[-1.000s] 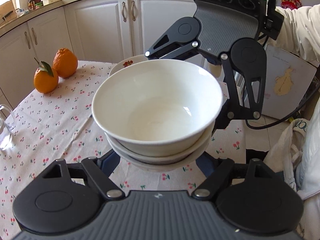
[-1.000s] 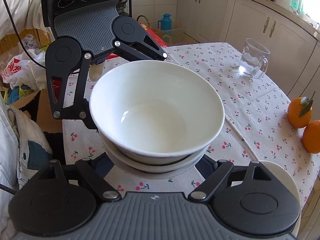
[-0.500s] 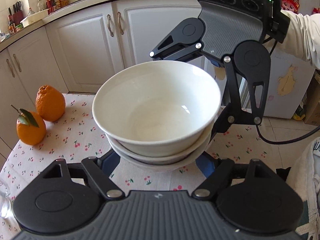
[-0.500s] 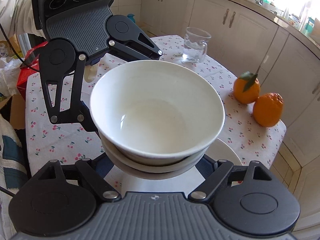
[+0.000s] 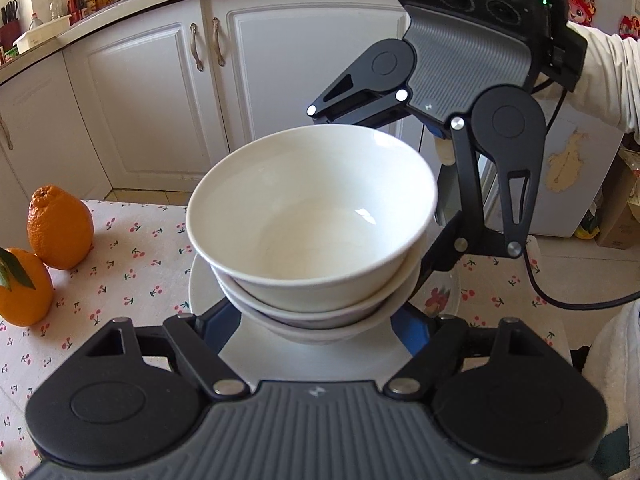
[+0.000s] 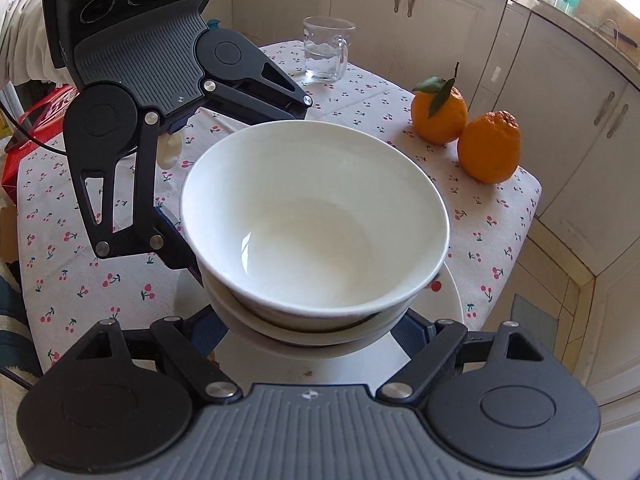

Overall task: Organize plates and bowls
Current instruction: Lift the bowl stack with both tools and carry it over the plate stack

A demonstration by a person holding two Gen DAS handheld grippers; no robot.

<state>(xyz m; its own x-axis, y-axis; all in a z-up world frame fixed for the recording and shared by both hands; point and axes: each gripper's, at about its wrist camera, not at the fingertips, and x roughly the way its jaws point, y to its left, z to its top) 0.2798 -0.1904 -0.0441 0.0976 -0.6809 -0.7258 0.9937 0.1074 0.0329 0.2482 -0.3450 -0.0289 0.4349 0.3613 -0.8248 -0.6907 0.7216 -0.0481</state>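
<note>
The stack of white bowls (image 5: 312, 224), carried between the left tongs (image 5: 316, 322) and right tongs (image 6: 308, 326), has travelled across the desk (image 6: 360, 92) and now hangs over a white plate (image 5: 208, 292) that earlier lay beyond the tongs. The two oranges (image 6: 464, 132) have shifted sideways relative to the tongs, and the glass mug (image 6: 326, 50) now appears farther off.

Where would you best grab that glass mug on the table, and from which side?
Probably by the glass mug's handle, which in the right wrist view sticks out on the side toward the oranges; come in from there. Otherwise across its upright, straight-sided body. It holds water, so keep it level.
</note>
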